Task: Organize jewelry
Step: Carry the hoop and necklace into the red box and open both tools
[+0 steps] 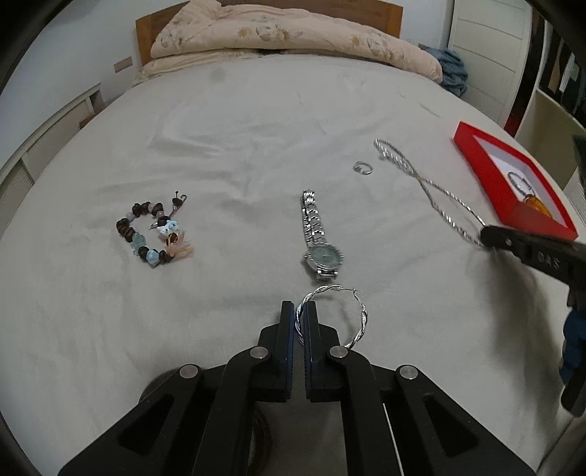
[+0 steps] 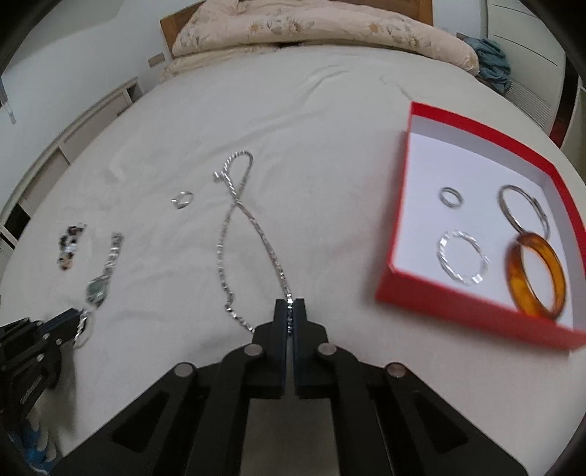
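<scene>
Where any lettering shows at all, it is on the side of the right gripper, a few raised characters too blurred to read; the watch dial carries nothing legible either. The left gripper is clamped on the left side of a twisted silver hoop earring, which lies just near of the watch. The right gripper is closed on the near end of the silver necklace, whose chain loops away toward the far side of the bed. The red box sits at the right, close to the mattress edge, with its white floor holding an amber bangle, a twisted silver hoop, a plain silver hoop and a small ring. A second small ring lies loose between the watch and the necklace. A beaded bracelet rests well apart at the left. Wide bare sheet spreads between the pieces and across the far half. The sheet is pale grey and lightly creased; a floral quilt is heaped against a wooden headboard, with white cupboards at both sides.
</scene>
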{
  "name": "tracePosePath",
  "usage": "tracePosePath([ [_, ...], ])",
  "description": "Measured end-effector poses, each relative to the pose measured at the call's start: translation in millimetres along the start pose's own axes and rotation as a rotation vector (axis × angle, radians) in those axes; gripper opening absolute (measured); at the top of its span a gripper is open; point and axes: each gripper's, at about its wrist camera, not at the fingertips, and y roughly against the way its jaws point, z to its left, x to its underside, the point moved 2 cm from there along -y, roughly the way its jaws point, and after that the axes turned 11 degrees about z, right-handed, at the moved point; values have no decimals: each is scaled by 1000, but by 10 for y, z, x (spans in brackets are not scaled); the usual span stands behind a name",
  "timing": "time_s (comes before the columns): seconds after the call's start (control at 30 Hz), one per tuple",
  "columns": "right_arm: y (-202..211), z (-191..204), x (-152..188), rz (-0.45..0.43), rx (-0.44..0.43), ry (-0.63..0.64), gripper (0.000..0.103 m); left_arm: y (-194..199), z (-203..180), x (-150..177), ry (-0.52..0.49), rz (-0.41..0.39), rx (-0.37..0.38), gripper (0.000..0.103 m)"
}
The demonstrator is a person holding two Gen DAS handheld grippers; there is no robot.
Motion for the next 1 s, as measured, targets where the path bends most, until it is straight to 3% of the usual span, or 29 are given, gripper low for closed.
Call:
tracePosePath([
  [0.43,1237,120,417,-152,-73,37,2,756,-113,35,10,-114,33,5],
  [0.73,2070,124,576,-256,-77,46,2,1334,-349,116,-9,-185,41,5],
  [1.0,2552,131,832,-303,-67,54,2,1769,-636,326,-32,-230,55,5],
])
